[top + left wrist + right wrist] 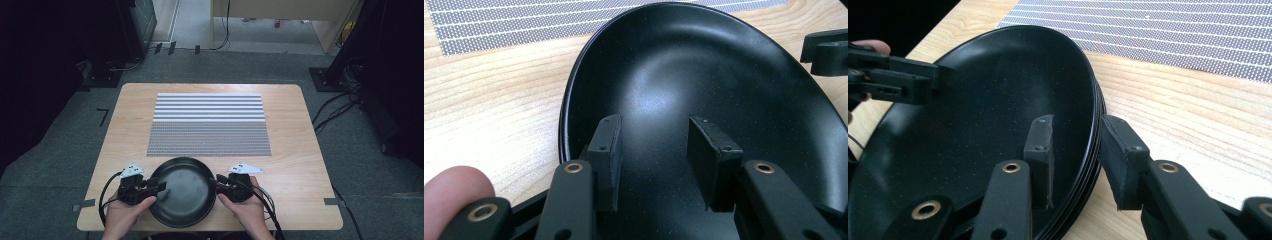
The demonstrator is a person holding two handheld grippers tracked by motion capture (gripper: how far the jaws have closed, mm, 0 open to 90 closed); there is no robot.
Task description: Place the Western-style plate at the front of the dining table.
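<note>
At the near table edge, the left gripper (654, 150) is held with jaws parted above the inside of the stack of black plates (182, 192). The right gripper (1078, 155) is set astride the stack's rim, not yet clenched. A 2-sided grasp seems under way; next, both should be closed before lifting toward the striped mat (209, 124).

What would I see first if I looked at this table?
You'd spot the big black plate at the near edge of the wooden table; its rim looks layered, maybe a stack. The left tongs and right tongs reach in from either side, both open, the right straddling the rim. Behind lies a grey striped mat.
</note>
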